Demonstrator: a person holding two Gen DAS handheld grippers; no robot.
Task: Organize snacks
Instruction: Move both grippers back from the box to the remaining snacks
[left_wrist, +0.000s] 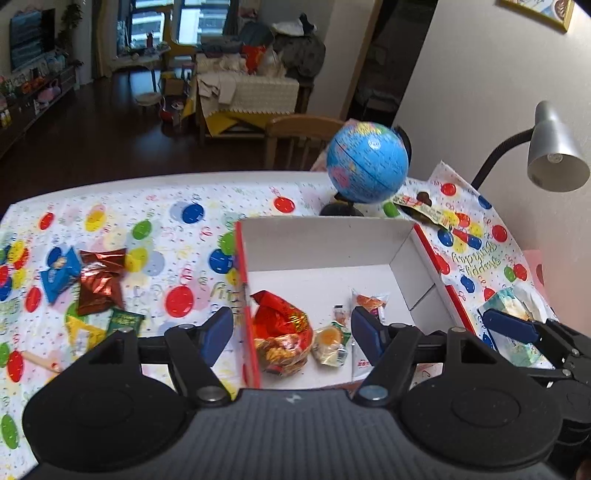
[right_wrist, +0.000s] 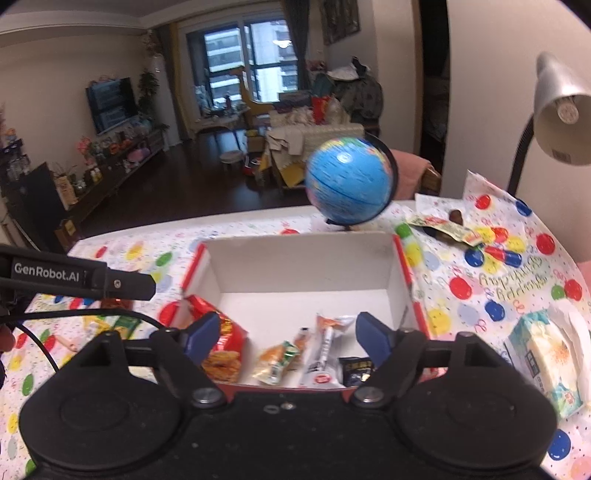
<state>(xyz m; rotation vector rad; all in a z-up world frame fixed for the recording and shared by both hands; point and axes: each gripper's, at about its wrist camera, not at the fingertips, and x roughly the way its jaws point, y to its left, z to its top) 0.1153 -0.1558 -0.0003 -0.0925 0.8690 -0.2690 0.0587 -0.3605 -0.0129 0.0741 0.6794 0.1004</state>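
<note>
A white cardboard box with red rims (left_wrist: 325, 236) (right_wrist: 303, 258) stands on the balloon-print tablecloth. In it lie a red snack bag (left_wrist: 282, 332) (right_wrist: 221, 343), a yellow-green packet (left_wrist: 330, 341) (right_wrist: 277, 360), a white stick packet (left_wrist: 369, 306) (right_wrist: 325, 343) and a dark packet (right_wrist: 356, 369). My left gripper (left_wrist: 291, 332) hovers open over the box's left wall, holding nothing. My right gripper (right_wrist: 288, 338) hangs open above the box's near edge, also with nothing in it. Loose snacks lie left of the box: a blue packet (left_wrist: 59, 273), a red-brown foil packet (left_wrist: 99, 280) and a green packet (left_wrist: 123, 321).
A blue globe (left_wrist: 367, 162) (right_wrist: 349, 181) stands behind the box, and a grey desk lamp (left_wrist: 554, 151) (right_wrist: 561, 110) leans in from the right. More snack packets (left_wrist: 424, 206) (right_wrist: 443, 225) lie at the back right. A tissue pack (left_wrist: 513, 306) (right_wrist: 546, 354) sits right of the box.
</note>
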